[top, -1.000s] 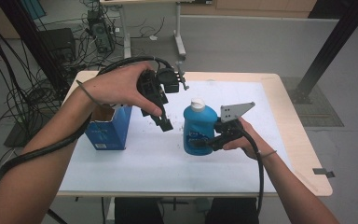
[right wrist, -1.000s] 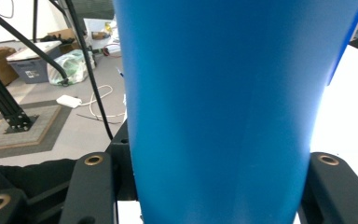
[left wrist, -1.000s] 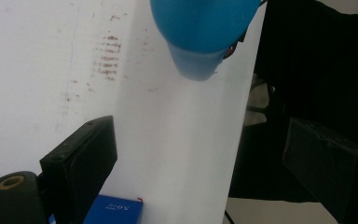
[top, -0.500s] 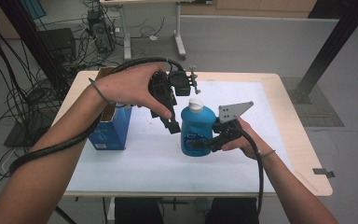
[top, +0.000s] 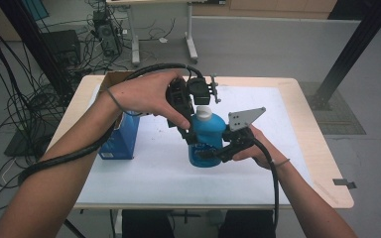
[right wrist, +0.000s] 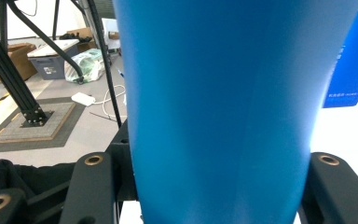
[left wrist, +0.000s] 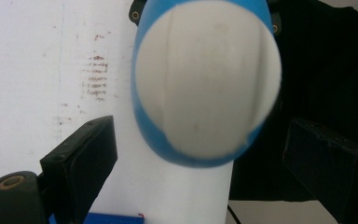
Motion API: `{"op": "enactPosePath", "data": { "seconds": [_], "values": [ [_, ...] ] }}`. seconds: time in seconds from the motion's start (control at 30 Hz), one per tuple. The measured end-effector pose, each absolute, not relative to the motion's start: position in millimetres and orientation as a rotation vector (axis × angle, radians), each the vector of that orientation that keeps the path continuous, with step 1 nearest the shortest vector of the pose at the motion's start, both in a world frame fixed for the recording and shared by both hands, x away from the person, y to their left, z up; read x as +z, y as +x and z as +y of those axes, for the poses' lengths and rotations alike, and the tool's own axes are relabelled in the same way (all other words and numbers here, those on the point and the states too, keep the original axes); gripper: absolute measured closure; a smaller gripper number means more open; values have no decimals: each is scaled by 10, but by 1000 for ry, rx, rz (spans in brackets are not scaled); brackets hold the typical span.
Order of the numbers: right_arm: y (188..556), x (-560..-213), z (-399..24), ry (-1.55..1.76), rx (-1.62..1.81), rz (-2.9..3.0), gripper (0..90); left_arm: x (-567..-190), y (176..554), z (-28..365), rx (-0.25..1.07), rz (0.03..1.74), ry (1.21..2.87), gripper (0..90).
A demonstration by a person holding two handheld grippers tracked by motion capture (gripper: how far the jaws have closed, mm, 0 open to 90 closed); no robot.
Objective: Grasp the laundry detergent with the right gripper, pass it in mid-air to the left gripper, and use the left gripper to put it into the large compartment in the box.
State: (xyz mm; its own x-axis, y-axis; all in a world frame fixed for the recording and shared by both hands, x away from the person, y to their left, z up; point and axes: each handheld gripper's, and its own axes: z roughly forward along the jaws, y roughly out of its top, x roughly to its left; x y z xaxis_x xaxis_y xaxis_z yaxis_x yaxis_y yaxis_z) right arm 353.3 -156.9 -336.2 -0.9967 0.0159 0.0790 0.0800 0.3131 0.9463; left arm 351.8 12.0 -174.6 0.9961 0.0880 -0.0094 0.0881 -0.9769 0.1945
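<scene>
High view overhead; gripper views close, sharing bottle (top: 206, 141).

Blue plastic bottle (top: 206, 141) w/ a white screw cap (top: 204, 113), standing upright near the middle of the white surface (top: 287, 148). Cap's on, looks round and domed from above (left wrist: 207, 81). Body's smooth, plain blue, tapering in a bit (right wrist: 223, 107). Lower body's gripped at its sides.

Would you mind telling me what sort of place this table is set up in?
Most likely a lab or workshop rather than a home. Bundles of black cables trail over the bare grey floor, black metal frame struts rise beside the table, and cardboard boxes sit on the floor.
</scene>
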Motion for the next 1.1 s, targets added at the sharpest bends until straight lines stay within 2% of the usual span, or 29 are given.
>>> {"op": "enactPosePath", "data": {
  "seconds": [1.1],
  "values": [
    [3526,-3369,-1500,-86,-1793,-2509,429,-1858,3499,27,-2,115,2959,101]
  ]
}}
